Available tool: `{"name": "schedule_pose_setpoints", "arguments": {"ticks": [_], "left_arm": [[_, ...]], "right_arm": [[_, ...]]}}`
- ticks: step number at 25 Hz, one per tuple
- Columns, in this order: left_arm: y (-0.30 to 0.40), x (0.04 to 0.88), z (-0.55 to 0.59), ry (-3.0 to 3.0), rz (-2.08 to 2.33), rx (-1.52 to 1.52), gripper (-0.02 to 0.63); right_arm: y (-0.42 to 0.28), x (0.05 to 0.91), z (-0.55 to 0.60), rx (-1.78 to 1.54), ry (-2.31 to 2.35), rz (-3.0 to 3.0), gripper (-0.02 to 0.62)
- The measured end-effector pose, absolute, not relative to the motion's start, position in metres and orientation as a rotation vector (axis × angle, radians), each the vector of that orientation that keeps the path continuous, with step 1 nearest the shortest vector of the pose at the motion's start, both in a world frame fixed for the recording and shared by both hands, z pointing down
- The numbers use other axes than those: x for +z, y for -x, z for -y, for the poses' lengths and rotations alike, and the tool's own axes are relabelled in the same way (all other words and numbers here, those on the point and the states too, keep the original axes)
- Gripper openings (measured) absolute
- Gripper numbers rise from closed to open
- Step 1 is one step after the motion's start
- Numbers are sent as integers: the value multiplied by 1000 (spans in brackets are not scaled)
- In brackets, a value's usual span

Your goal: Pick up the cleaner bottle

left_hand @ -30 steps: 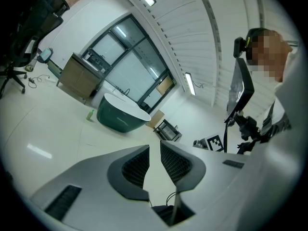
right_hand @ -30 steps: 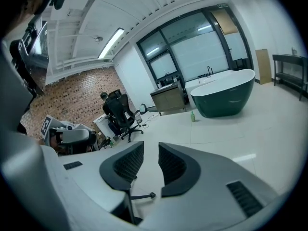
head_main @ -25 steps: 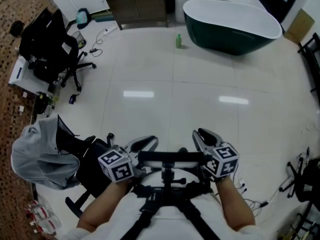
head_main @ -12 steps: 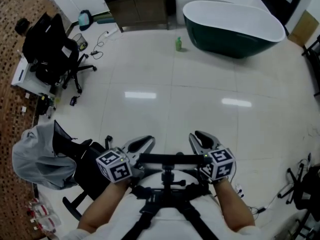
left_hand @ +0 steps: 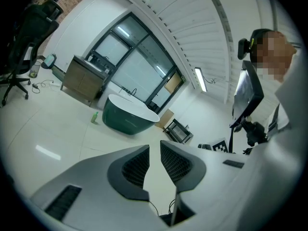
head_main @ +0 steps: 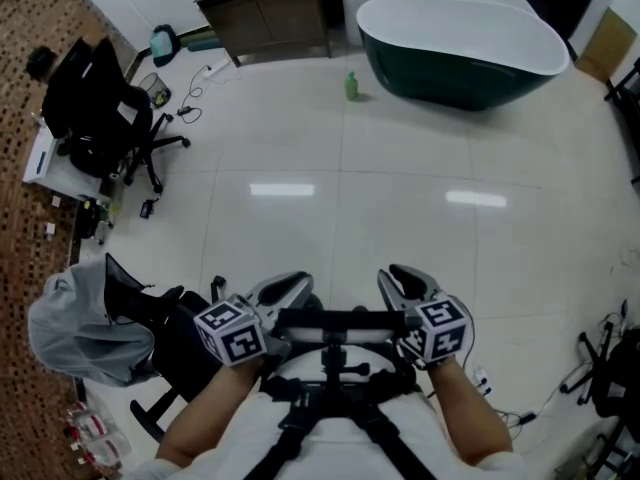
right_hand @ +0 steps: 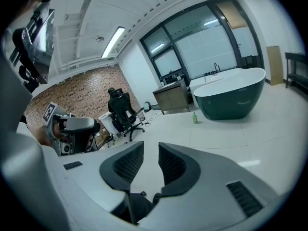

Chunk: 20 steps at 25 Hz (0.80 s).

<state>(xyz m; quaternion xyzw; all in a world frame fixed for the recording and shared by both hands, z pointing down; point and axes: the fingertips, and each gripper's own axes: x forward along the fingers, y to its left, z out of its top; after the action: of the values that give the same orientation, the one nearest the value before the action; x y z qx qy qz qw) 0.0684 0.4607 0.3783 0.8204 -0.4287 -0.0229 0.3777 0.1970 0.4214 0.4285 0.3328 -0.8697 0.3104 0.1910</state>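
Note:
The cleaner bottle (head_main: 351,86) is small and green and stands upright on the white tiled floor, just left of a dark green bathtub (head_main: 455,43). It also shows far off as the bottle (left_hand: 95,117) in the left gripper view and the bottle (right_hand: 195,118) in the right gripper view. My left gripper (head_main: 283,286) and right gripper (head_main: 405,282) are held side by side close to my body, far from the bottle. In the left gripper view the left gripper (left_hand: 155,147) is narrowly open with nothing between its jaws. So is the right gripper (right_hand: 151,147).
A wooden cabinet (head_main: 265,13) stands left of the tub. A black office chair (head_main: 100,108) and cables lie at the left. Another chair draped with a grey garment (head_main: 85,328) is close on my left. Cables and a stand (head_main: 600,368) are at the right.
The person has stepped a little forward: the draped chair has slid lower in the head view. Both grippers keep the same pose in front of the body, jaws unchanged.

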Motion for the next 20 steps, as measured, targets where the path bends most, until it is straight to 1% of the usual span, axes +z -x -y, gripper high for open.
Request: {"name": "schedule_pose_setpoints", "arguments": {"ticks": [12, 20], "left_arm": [[-49, 386, -392, -2116, 1013, -63, 64], [-13, 391, -327, -2127, 915, -20, 64]], "right_arm": [[-184, 433, -369, 867, -1025, 2395, 104], [-146, 434, -314, 890, -1110, 2342, 104]]}}
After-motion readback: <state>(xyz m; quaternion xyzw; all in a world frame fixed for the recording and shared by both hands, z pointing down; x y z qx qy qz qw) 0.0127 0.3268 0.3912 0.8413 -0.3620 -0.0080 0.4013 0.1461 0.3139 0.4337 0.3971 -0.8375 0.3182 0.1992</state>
